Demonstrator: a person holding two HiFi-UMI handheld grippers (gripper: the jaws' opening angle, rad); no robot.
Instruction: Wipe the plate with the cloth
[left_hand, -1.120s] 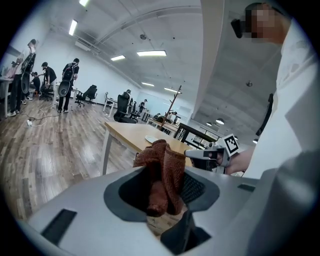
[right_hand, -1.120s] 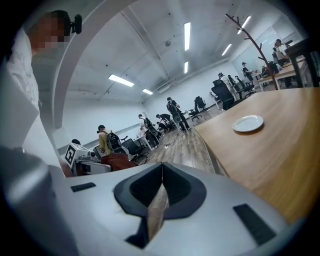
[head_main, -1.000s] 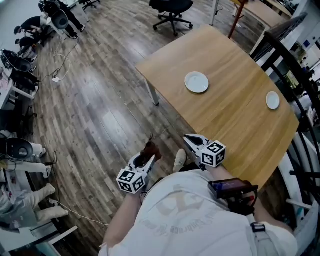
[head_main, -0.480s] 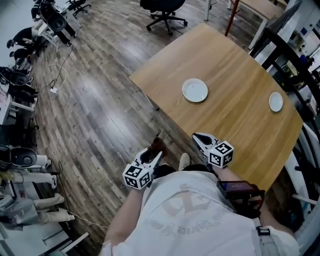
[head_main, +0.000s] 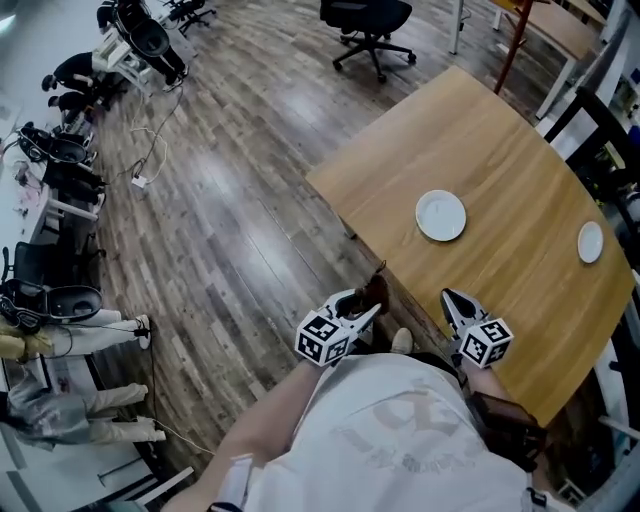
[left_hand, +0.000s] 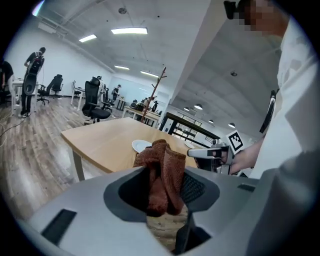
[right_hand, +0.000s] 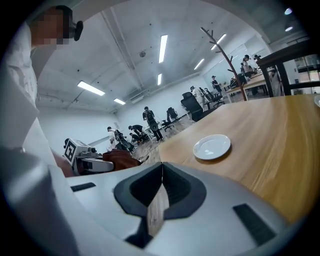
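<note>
The plate (head_main: 441, 215) lies flat on the wooden worktop (head_main: 500, 150), about midway along it and somewhat nearer the long edge on the person's side, with bare wood all round it. A second, smaller plate (head_main: 590, 241) sits well apart, close to the far right edge. The cloth (left_hand: 161, 170), rust-brown and bunched in folds, is pinched in the left hand-held gripper (left_hand: 162, 187); its lower end is sunk between the jaws and cannot be seen, and from the head view only a dark tuft (head_main: 374, 294) shows past the left hand-held gripper's (head_main: 370, 305) tips. That tool hangs over the floor (head_main: 230, 200), short of the worktop's near edge. The right hand-held gripper (right_hand: 160, 192) has its jaws pressed together with nothing between them; it hovers just above the near edge, well apart from the plate (right_hand: 212, 146). The person's white shirt hides both forearms and most of each hand. The floor beside the worktop's left corner is open planking; an office chair (head_main: 370, 25) stands beyond the far corner, cut off by the top of the head view
</note>
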